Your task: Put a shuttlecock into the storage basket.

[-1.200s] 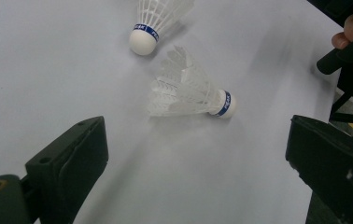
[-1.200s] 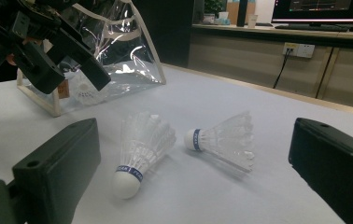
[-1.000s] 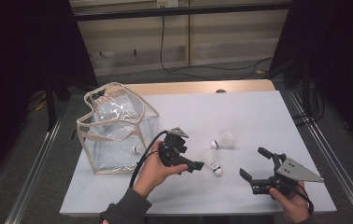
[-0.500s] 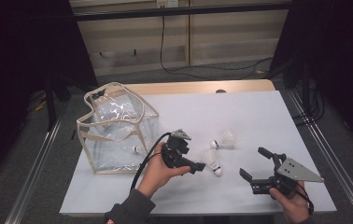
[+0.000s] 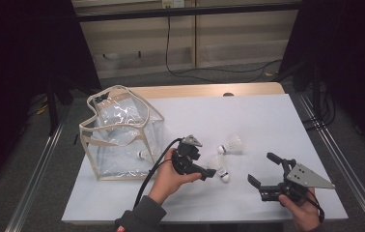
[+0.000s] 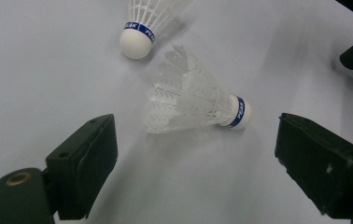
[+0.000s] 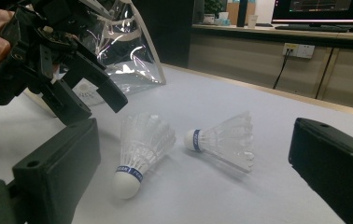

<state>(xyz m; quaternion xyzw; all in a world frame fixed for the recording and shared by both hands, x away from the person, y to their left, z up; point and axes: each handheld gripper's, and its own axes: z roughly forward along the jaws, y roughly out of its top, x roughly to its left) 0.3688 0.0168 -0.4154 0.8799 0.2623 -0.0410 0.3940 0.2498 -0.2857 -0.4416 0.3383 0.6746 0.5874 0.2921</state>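
Observation:
Two white feather shuttlecocks with blue-banded corks lie on the white table (image 5: 267, 121). The nearer shuttlecock (image 5: 219, 166) (image 6: 198, 105) (image 7: 144, 144) lies just ahead of my left gripper (image 5: 208, 173) (image 6: 200, 137) (image 7: 97, 107), in line with the gap between its jaws. Those jaws are open, have just been closing a little, and do not touch it. The farther shuttlecock (image 5: 232, 144) (image 6: 144, 23) (image 7: 226, 140) lies just beyond. My right gripper (image 5: 262, 168) (image 7: 195, 163) is held open to the right, pointing at both, with nothing in it.
A clear plastic bag (image 5: 118, 135) (image 7: 123, 51) with beige trim stands open at the table's left; a third shuttlecock (image 5: 142, 154) lies inside it. The table's front edge runs just below both hands. Dark floor and metal rails flank the table.
My left gripper has edged a little to the right, toward the nearer shuttlecock. The right gripper and both shuttlecocks have stayed where they were.

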